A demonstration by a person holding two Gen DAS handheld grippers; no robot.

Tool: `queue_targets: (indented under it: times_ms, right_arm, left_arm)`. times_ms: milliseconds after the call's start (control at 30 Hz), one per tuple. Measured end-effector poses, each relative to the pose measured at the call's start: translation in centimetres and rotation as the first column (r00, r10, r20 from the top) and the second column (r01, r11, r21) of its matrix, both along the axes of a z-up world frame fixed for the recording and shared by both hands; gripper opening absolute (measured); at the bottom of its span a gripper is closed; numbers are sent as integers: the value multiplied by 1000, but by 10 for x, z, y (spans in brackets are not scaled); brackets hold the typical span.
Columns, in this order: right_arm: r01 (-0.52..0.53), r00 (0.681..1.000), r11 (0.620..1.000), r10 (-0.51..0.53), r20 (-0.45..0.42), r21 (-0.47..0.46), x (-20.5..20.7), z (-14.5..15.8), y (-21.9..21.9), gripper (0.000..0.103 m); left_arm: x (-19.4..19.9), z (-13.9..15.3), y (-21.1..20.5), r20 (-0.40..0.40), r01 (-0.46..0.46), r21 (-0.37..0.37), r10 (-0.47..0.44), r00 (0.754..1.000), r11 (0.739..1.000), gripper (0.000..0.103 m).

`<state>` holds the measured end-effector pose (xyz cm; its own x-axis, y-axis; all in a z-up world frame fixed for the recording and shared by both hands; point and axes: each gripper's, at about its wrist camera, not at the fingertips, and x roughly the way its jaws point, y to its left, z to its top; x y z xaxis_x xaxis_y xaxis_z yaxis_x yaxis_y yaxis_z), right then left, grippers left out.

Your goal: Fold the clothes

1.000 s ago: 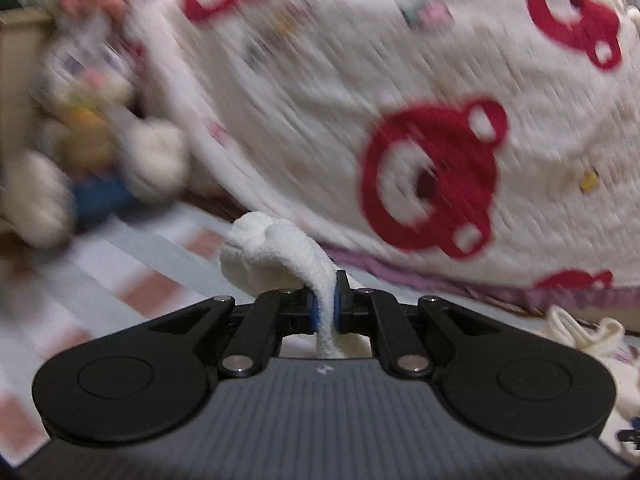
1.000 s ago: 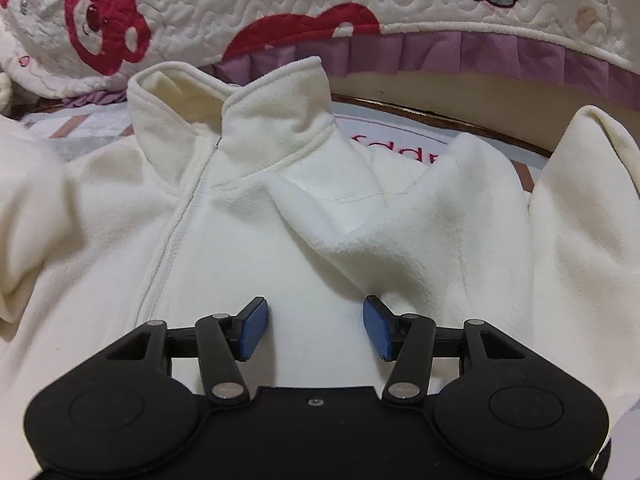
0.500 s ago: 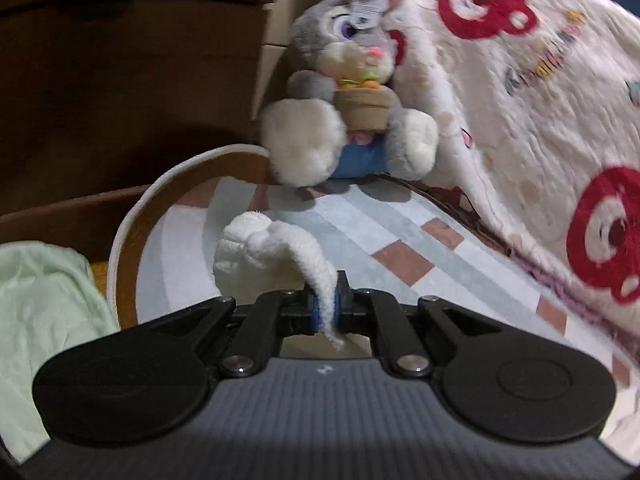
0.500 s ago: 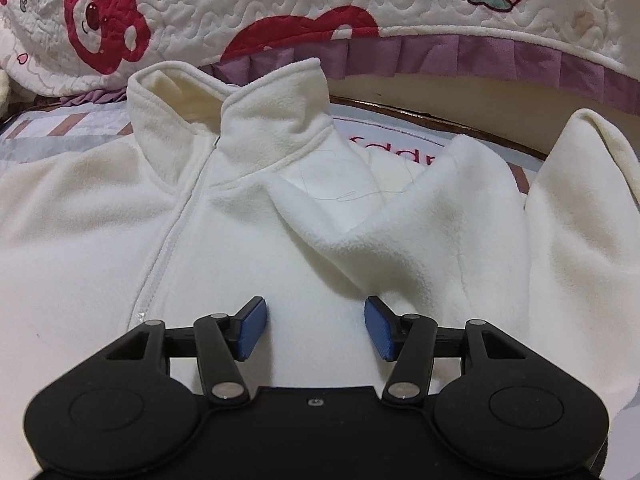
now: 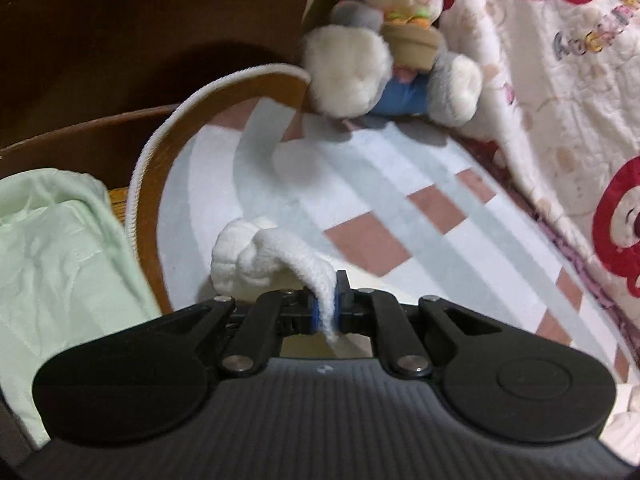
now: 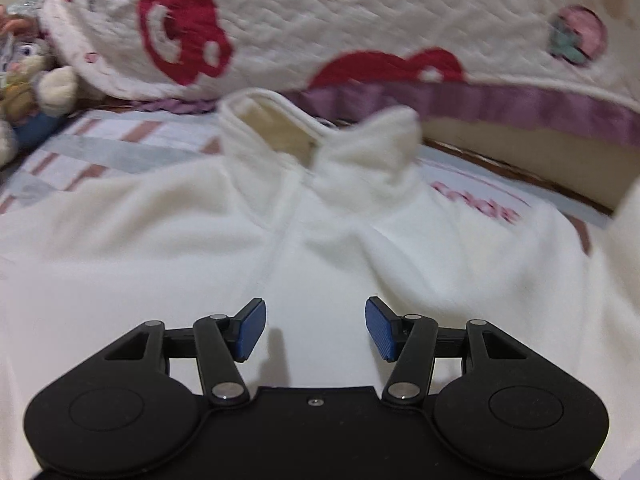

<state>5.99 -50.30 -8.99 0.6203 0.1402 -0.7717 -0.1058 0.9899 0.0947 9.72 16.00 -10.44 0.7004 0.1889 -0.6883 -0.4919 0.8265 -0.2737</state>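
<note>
Cream fleece jacket (image 6: 320, 264) with a stand-up collar and a front zip lies spread flat, front up, on the checked bedsheet (image 6: 100, 140) of white, grey and pink squares, its collar toward the quilted white blanket (image 6: 360, 20) with red bear faces and a purple ruffle that is heaped along the far side of the bed. The right claw (image 6: 315, 328) hangs just above the jacket's chest with its blue pads spread wide and nothing between them; the view is blurred. In the left wrist view, the left claw (image 5: 327, 308) is pinching a fold of cream fleece cloth (image 5: 256, 256), whose bunched end bulges out ahead of the fingertips above the same checked bedsheet (image 5: 400, 208); its jaws have just been easing open a little, yet the pads press on the cloth. Which part of the jacket this is I cannot tell. Beyond it, a grey and white plush rabbit (image 5: 392, 40) sits against the blanket (image 5: 560, 80) near the brown curved bed frame with white piping (image 5: 160, 160). A pale green cloth (image 5: 52, 248) lies outside the frame at the left.
</note>
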Motion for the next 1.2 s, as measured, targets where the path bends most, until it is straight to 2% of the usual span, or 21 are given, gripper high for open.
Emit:
queue_targets:
  times_ms: [100,133,167,233,333,400,467,533,633,667,700,767,867,933,967,1000,1033,1100,1200]
  right_arm:
    - [-35,999,999,35,9,7,11,5,13,60]
    - [-44,999,999,44,11,13,15,8,16,60]
    - [-54,998,998,53,14,19,20,11,20,60]
    - [-67,998,997,66,23,36,29,17,25,60]
    - [-92,996,993,91,27,72,46,29,32,61]
    - [-111,994,990,109,31,85,56,36,37,61]
    - [-133,991,989,131,34,70,65,39,42,61]
    - [-155,988,986,154,18,54,73,39,47,61]
    - [-213,977,977,213,0,6,96,38,57,61]
    - [-230,973,973,230,-5,-7,106,37,61,62]
    - [-246,969,969,246,-10,-19,117,36,65,62]
    - [-267,963,963,266,-32,-21,140,30,72,64]
    - [-257,962,966,254,-96,-15,171,13,78,66]
    - [-247,962,969,242,-129,-21,182,1,78,65]
    - [-237,966,972,236,-110,1,181,1,74,45]
    - [-226,970,973,228,-78,33,176,3,68,14]
    - [-217,974,974,220,-46,65,172,6,62,10]
    - [-199,980,971,199,18,130,164,11,51,10]
    - [-128,989,963,106,103,237,133,24,18,10]
  left_arm:
    - [-5,3,-3,8,-17,10,17,1000,1000,16]
    - [-8,6,-6,20,-16,19,16,1000,1000,21]
    - [-12,10,-12,37,7,37,-8,999,999,33]
    - [-21,16,-29,75,73,82,-79,994,994,43]
    - [-31,25,-59,139,174,120,-190,972,977,43]
    - [-36,34,-78,190,199,156,-228,955,967,45]
    - [-28,38,-94,225,249,155,-279,934,956,51]
    - [-2,37,-116,188,396,80,-404,895,915,57]
    - [49,16,-161,126,602,-123,-589,798,789,58]
    - [64,11,-180,123,621,-195,-610,783,759,58]
    - [74,3,-194,117,624,-215,-615,780,751,58]
    - [91,-17,-214,93,629,-207,-625,775,749,58]
    - [92,-39,-231,40,690,-44,-689,724,722,58]
    - [90,-47,-226,11,704,9,-704,710,710,58]
    - [91,-48,-222,1,704,1,-704,710,710,58]
    - [92,-48,-216,9,701,-20,-701,713,712,58]
    - [92,-47,-210,24,698,-43,-698,716,715,58]
    - [94,-43,-204,46,698,-65,-697,716,713,58]
    - [96,-40,-206,60,723,-46,-721,691,689,59]
